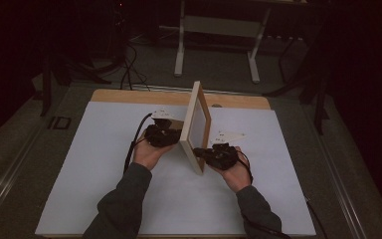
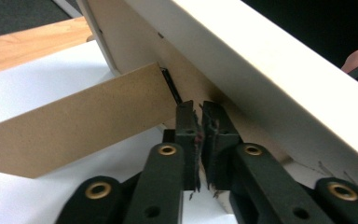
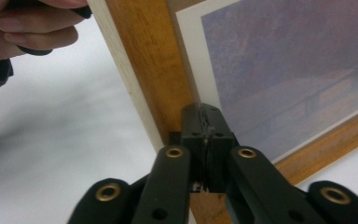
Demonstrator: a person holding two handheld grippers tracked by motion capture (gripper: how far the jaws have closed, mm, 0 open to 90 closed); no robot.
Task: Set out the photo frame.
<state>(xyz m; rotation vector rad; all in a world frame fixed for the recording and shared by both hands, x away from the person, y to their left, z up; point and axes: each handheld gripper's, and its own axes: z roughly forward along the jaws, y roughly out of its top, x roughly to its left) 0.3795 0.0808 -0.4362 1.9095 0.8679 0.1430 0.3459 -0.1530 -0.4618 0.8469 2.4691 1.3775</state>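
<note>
While picture frame (image 1: 197, 127) stands on edge, left tongs (image 1: 171, 133) and right tongs (image 1: 201, 153) flank it, clenched, grasping nothing.

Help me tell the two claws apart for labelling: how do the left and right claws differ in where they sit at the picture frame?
The left claw meets the picture frame's plain back, beside its brown stand leg; the right claw presses the printed front near a wooden corner. Left jaws show a thin gap; right jaws sit together. Both are black, holding nothing.
</note>
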